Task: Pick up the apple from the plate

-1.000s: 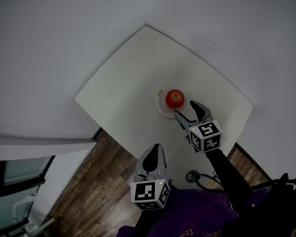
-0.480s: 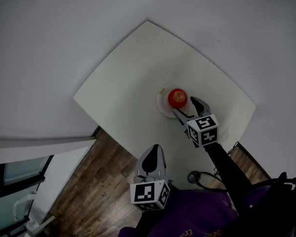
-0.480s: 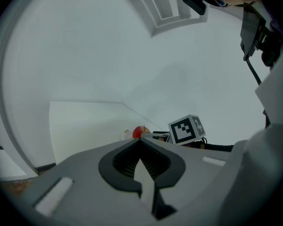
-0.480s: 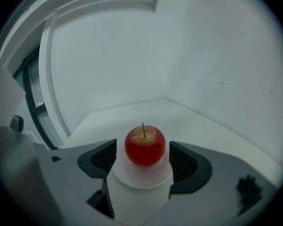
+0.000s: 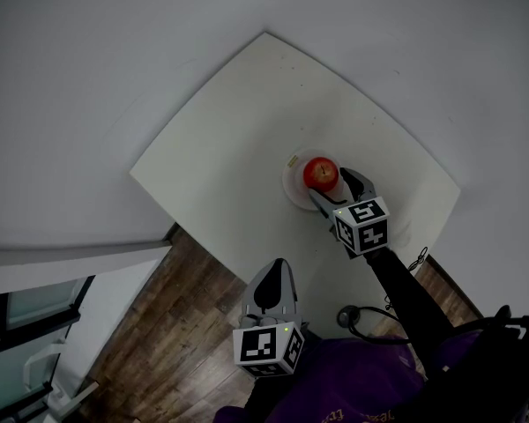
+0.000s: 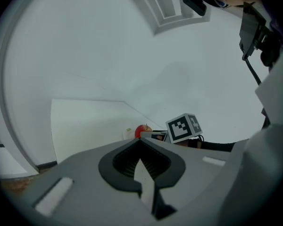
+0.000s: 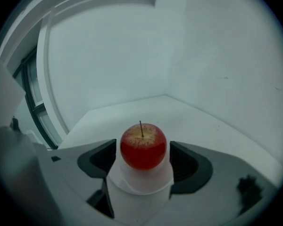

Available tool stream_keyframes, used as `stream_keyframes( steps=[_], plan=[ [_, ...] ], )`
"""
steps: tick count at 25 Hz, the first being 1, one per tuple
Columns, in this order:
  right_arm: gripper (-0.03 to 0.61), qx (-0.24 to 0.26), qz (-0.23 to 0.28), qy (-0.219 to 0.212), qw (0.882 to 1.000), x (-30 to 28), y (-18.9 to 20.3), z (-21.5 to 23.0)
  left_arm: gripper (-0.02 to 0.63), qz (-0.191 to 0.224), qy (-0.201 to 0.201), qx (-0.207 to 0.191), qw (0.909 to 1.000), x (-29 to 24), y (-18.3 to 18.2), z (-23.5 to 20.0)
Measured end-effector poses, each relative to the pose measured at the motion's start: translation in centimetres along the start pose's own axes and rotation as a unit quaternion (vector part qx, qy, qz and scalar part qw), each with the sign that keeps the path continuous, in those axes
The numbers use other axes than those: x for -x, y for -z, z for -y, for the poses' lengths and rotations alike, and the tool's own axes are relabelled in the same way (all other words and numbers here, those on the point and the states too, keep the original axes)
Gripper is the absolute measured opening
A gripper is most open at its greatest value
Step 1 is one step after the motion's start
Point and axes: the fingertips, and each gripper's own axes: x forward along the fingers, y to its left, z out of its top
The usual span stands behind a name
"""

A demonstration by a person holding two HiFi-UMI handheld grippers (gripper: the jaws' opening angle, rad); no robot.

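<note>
No legible text, numbers or brands anywhere.
- Cubes on left gripper and right gripper: black-white square marker patterns, machine codes, no letters.
- Purple cloth, bottom edge: orange lettering, too small to read.
- Yellowish sticker at plate rim: unreadable.

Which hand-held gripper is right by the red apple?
The right hand-held gripper: its jaws, which have just been opening, stand either side of the apple. The left hand-held gripper is shut, away from it.
</note>
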Motion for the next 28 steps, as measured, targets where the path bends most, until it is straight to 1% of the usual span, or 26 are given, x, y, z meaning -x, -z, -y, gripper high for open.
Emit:
stream_keyframes(
  steps=[5, 7, 16, 20, 25, 28],
  plan=[
    [0.342, 0.004, -0.011, -0.002, 1.000, -0.7, 0.3, 0.0, 0.008, -0.003, 0.001, 0.002, 1.0000, -0.2, 0.0, -0.2],
    [0.341, 0.004, -0.015, -0.003, 1.000, -0.9, 0.5, 0.0, 0.007, -0.001, -0.007, -0.001, 1.0000, -0.1, 0.1, -0.5],
    [0.341, 0.011, -0.011, -0.011, 1.000, -1.2, 0.2, -0.4, 0.008, -0.005, 0.001, 0.002, 1.0000, -0.2, -0.1, -0.6],
    [0.340, 0.013, -0.010, -0.012, 1.000, -1.1, 0.2, -0.3, 0.008, -0.001, -0.005, -0.001, 1.0000, 0.0, 0.1, -0.7],
    [0.339, 0.000, -0.015, -0.023, 1.000, -1.1, 0.2, -0.4, 0.008, 0.000, -0.003, -0.002, 1.0000, 0.0, -0.1, -0.7],
    [0.339, 0.008, -0.016, -0.022, 1.000, -0.9, 0.1, -0.4, 0.007, 0.004, -0.013, -0.002, 0.9999, 0.3, -0.1, -0.8]
  ],
)
